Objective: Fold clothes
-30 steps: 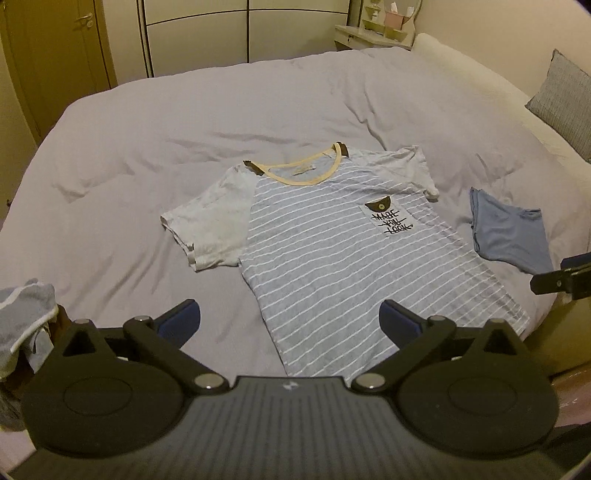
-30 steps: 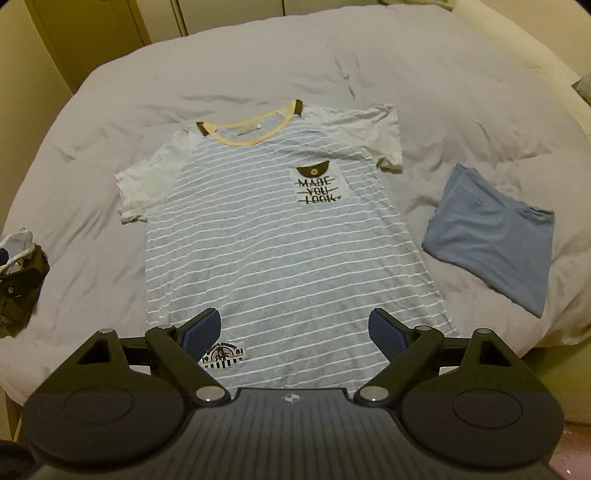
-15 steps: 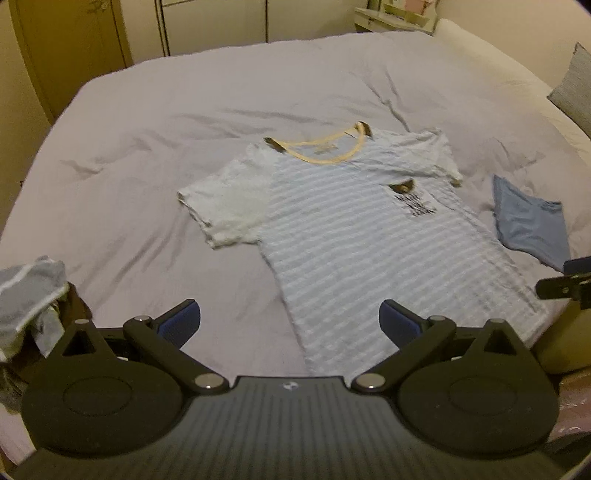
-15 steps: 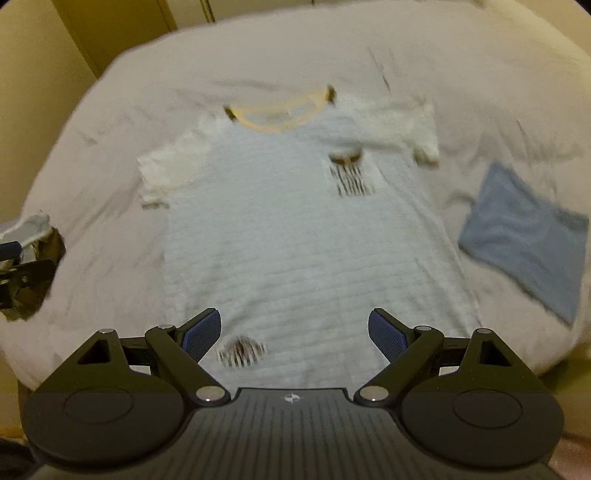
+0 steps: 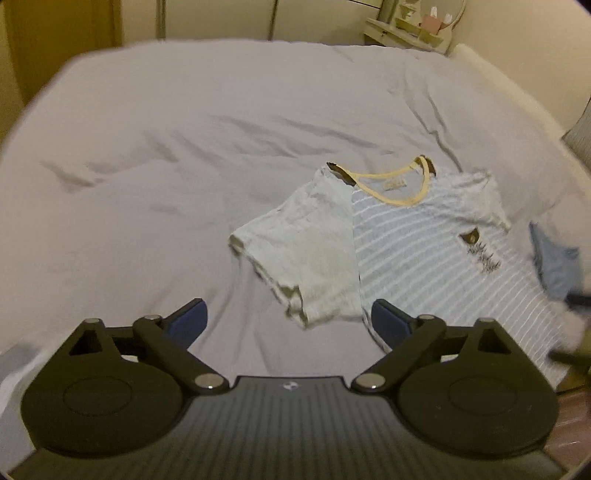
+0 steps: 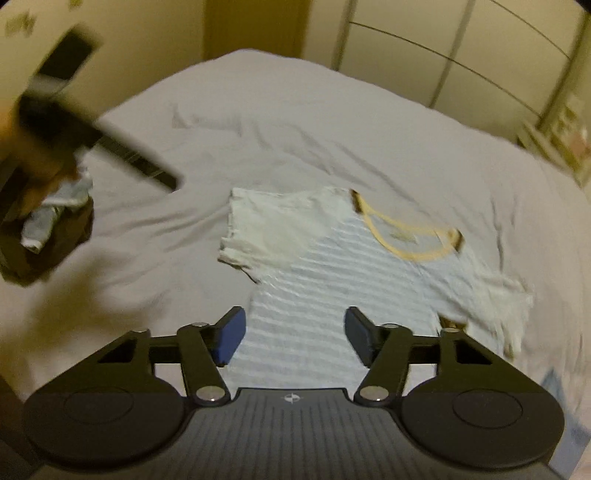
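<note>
Both views have swung left toward the striped T-shirt (image 5: 424, 251) sleeve; left gripper (image 5: 286, 323) and right gripper (image 6: 293, 338) remain wide, empty, approaching to grasp.

The bed (image 5: 184, 155) fills both views, its grey cover rumpled with long creases running across it. Behind it a wardrobe (image 6: 461, 48) of pale panels lines the wall, with a yellowish door (image 5: 62, 33) off at the left in the left wrist view. At the far corner stands a small shelf (image 5: 410, 27) with little boxes and bottles on it, too small to tell apart. A grey pillow (image 5: 580, 136) peeks in at the right edge, beside the cream headboard (image 5: 517, 92). In the right wrist view a dark brown bag or basket (image 6: 48, 243) sits at the left edge of the bed, heavily blurred.
</note>
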`<act>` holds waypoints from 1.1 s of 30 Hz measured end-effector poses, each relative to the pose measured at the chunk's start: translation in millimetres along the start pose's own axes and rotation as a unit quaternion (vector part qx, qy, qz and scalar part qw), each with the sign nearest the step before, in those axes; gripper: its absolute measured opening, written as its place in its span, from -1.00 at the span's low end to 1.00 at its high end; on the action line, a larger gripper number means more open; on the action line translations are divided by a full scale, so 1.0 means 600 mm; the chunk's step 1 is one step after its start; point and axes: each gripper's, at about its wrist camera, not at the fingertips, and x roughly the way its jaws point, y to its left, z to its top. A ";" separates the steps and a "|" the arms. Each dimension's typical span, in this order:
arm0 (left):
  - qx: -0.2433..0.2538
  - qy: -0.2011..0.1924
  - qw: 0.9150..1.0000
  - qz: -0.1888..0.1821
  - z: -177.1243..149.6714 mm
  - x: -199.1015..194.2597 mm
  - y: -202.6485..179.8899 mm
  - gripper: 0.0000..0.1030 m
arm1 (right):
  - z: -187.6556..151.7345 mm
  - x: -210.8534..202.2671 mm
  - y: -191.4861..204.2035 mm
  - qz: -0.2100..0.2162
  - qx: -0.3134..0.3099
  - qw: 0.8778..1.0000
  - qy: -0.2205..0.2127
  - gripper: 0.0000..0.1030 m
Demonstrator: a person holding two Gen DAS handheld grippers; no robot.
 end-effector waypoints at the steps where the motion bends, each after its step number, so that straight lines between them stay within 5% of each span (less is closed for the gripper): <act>1: 0.001 0.009 1.000 -0.014 0.014 0.030 0.024 0.55 | 0.009 0.024 0.017 -0.001 -0.010 1.000 0.008 0.03; 3: 0.002 0.026 0.999 -0.032 0.038 0.089 0.060 0.35 | 0.024 0.069 0.044 0.000 -0.024 0.999 0.024 -0.09; 10: -0.020 0.053 0.997 -0.058 0.082 0.265 0.136 0.26 | 0.052 0.211 0.098 0.010 -0.044 0.998 0.049 -0.12; 11: -0.022 0.054 0.996 -0.064 0.087 0.282 0.142 0.16 | 0.056 0.230 0.106 0.011 -0.052 0.997 0.049 -0.12; 14: -0.016 0.068 0.994 -0.082 0.096 0.321 0.150 -0.64 | 0.064 0.290 0.132 0.010 -0.086 0.995 0.046 -0.12; 15: -0.006 0.074 0.994 -0.075 0.097 0.332 0.150 -0.74 | 0.065 0.309 0.142 0.008 -0.101 0.994 0.046 -0.12; 25: -0.025 0.064 0.994 -0.085 0.107 0.354 0.167 -0.95 | 0.062 0.429 0.197 -0.028 -0.203 0.977 0.052 -0.19; 27: -0.030 0.064 0.994 -0.083 0.112 0.358 0.166 -0.95 | 0.066 0.436 0.196 -0.032 -0.203 0.977 0.053 -0.32; 29: -0.031 0.066 0.994 -0.080 0.116 0.360 0.165 -0.95 | 0.068 0.440 0.195 -0.029 -0.199 0.978 0.054 -0.90; 33: -0.038 0.070 0.994 -0.073 0.127 0.351 0.162 -0.96 | 0.076 0.422 0.174 -0.006 -0.147 0.989 0.032 -0.91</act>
